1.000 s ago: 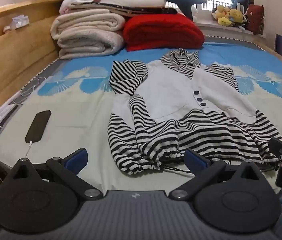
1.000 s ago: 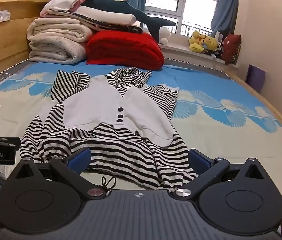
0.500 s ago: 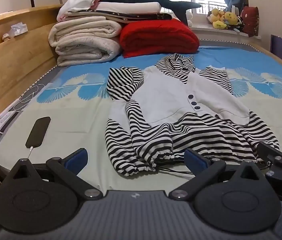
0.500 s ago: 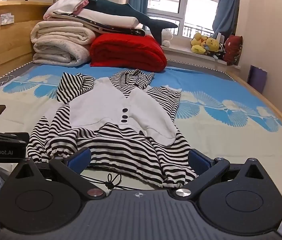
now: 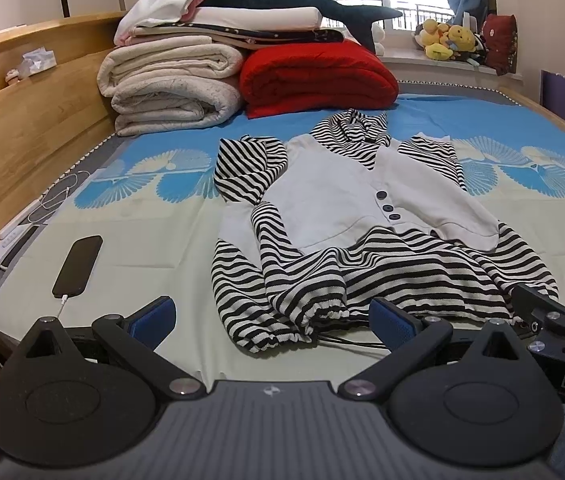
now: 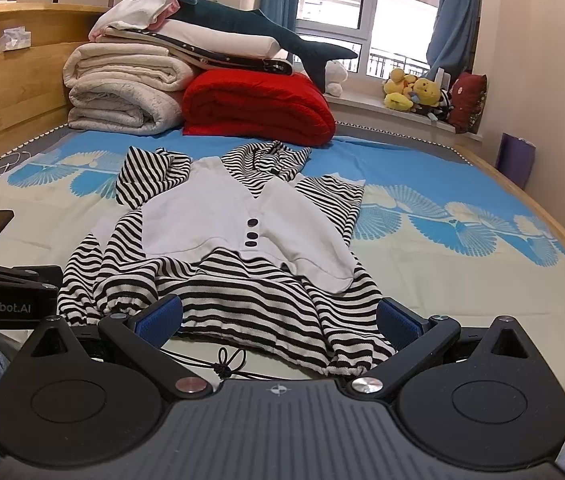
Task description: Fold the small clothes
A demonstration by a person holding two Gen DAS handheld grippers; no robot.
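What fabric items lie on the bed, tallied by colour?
Black-and-white striped: 1, the small garment
Red: 1, folded blanket
Cream or white: 3, two rolled blankets and a folded white one
Pink and white: 1, folded cloth
Total: 6

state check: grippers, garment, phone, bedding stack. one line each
left gripper: open, empty, low at the near hem.
right gripper: open, empty, low at the near hem.
striped top: spread on the bed, unfolded, one sleeve doubled over the front.
drawstring: loose, trailing off the hem.
phone: face down or screen off, cable plugged in.
blankets: folded, stacked.
red quilt: folded.
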